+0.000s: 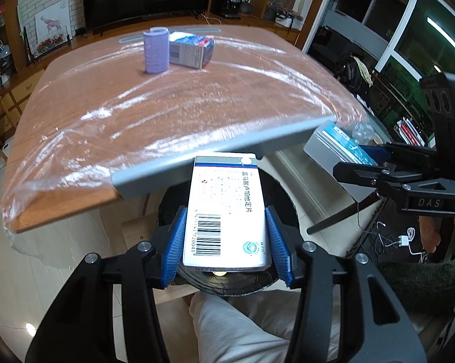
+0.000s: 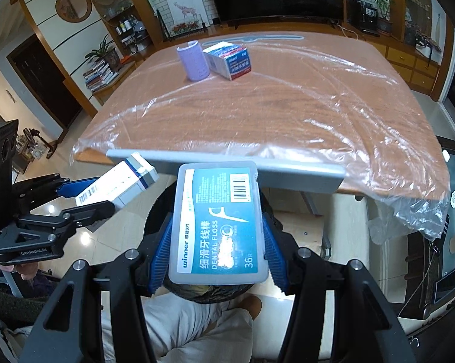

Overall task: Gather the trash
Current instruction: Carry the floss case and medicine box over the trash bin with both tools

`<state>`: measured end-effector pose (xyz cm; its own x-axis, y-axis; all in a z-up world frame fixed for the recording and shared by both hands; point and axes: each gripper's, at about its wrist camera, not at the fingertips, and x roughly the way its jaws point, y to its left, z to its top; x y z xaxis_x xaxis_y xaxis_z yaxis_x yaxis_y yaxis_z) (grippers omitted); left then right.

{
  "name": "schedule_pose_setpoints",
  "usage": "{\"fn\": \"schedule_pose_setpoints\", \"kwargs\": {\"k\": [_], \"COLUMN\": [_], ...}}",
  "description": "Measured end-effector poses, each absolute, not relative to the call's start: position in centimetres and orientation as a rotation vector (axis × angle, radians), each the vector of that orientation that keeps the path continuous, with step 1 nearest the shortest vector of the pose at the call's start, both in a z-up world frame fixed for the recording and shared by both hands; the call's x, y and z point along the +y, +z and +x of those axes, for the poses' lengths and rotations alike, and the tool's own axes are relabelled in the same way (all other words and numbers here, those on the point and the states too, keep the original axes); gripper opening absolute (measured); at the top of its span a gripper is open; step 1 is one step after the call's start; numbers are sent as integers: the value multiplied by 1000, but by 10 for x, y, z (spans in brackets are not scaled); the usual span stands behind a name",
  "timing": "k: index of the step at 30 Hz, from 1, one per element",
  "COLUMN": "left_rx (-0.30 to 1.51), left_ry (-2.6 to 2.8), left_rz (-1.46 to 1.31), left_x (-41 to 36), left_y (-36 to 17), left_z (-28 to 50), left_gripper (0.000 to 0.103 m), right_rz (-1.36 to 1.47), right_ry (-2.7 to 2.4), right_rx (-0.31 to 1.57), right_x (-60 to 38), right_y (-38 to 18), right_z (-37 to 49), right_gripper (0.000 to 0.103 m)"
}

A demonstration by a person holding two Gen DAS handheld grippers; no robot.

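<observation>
My left gripper [image 1: 226, 243] is shut on a white medicine box [image 1: 226, 211] with a barcode, held off the table's near edge above a black-lined bin [image 1: 276, 187]. My right gripper [image 2: 217, 249] is shut on a teal dental floss case [image 2: 218, 220], also over the black bin [image 2: 155, 211]. Each gripper shows in the other's view: the right one [image 1: 378, 160] with the floss case [image 1: 342, 142], the left one [image 2: 85, 196] with the medicine box [image 2: 118, 184]. On the far side of the table stand a purple roller [image 1: 155, 50] [image 2: 193, 60] and a blue-and-white carton [image 1: 191, 50] [image 2: 229, 59].
The wooden table [image 1: 182, 103] [image 2: 257, 109] is covered with clear plastic film and has a grey strip [image 1: 215, 154] along its near edge. A TV and shelves stand behind it. A person's leg in light trousers [image 1: 242, 326] is below the grippers.
</observation>
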<state>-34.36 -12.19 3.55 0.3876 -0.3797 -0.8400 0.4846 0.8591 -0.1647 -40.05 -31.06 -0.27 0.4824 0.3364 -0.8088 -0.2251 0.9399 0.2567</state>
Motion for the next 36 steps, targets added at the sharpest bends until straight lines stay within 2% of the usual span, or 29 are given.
{"fn": "schedule_pose_setpoints", "kwargs": {"k": [11, 36], "left_rx": [1108, 1225], "left_ry": [-545, -489], "left_rz": [167, 227], "left_x": [-130, -137], "left_y": [3, -55], "left_z": [-350, -341], "left_gripper": [52, 52], "right_rz": [5, -60], "right_ry": [371, 370], "right_rx": [1065, 1151], "right_x": [-293, -271], "right_y": [-28, -80], "right_z": [-403, -378], "right_gripper": [54, 54]}}
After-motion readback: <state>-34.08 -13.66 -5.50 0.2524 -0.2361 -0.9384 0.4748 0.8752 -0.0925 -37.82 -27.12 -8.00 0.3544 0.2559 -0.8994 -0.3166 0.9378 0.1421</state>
